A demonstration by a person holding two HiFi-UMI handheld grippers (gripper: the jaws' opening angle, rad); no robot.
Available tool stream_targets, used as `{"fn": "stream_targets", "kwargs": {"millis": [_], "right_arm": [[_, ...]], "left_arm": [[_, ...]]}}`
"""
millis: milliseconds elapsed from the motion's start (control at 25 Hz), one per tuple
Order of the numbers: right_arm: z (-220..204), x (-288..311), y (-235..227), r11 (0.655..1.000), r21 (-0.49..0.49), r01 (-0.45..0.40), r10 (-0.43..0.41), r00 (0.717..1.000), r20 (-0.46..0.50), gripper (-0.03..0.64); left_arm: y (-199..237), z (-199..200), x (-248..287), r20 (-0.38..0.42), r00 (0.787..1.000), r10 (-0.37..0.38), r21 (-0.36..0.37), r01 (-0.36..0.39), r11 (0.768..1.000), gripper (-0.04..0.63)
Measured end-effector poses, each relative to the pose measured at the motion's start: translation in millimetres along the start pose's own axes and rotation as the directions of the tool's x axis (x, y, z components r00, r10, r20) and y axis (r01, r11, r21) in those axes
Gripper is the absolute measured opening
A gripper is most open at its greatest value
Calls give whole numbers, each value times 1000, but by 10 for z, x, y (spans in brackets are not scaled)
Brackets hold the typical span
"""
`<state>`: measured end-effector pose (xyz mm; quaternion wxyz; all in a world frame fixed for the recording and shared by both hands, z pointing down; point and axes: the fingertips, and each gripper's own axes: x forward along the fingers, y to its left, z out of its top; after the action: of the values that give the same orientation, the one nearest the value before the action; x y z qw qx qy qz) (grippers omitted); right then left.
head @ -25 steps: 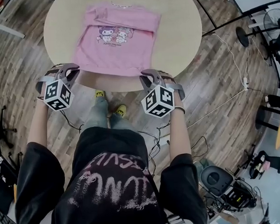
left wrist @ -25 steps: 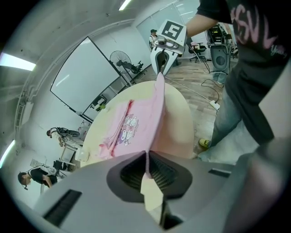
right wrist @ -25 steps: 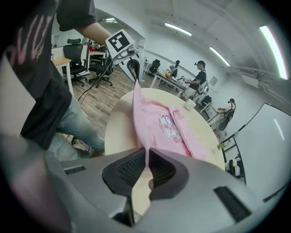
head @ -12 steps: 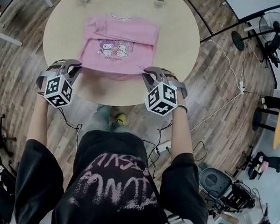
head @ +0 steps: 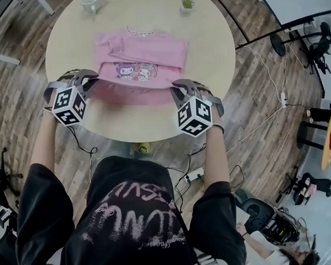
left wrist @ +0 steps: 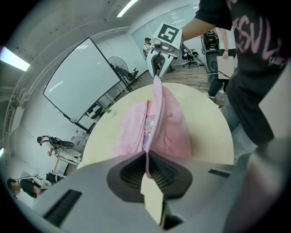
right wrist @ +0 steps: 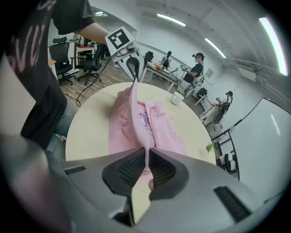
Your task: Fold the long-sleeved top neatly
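Pinching near hem of pink top [head: 139, 58]: left hand-held gripper [head: 87, 81] left corner, right hand-held gripper [head: 177, 90] right corner.

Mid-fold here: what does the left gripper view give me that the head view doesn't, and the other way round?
Only the left gripper view: the left gripper with its jaws shut on the lifted hem of the pink top. Only the head view: the white cup and the left gripper's marker cube. Both: the round table, the cartoon print and the right gripper holding the hem's other end.
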<state>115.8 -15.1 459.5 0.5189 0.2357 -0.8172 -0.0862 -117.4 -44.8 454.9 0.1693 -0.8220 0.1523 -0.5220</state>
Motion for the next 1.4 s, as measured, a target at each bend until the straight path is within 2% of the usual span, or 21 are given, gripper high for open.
{"fn": "stream_targets", "kwargs": {"millis": [320,640,800,960,1160,1400], "right_arm": [[83,125,-291,1000,23,-7,8,998,-54,34],[141,191,-554,999,27,-20,22,998,-58,34],[92,238,-749,998,36,-59,61,997,-43,34],[27,360,-946,993,42,-112,114,993,-41,34],[-70,551,-1078,981,29,-193,194,979,-63,34],[-94,736,-1308,974,22,-226,227,972,-67,34]], "left_arm": [[379,-22,138,64,996,-56,34,54,998,28],[681,14,213,90,991,-96,42,92,995,28],[834,91,299,100,986,-131,17,130,991,28],[1011,108,447,85,986,-146,26,145,989,28],[1147,107,669,71,976,-205,28,204,979,28],[1368,25,887,81,968,-237,-17,239,971,28]]}}
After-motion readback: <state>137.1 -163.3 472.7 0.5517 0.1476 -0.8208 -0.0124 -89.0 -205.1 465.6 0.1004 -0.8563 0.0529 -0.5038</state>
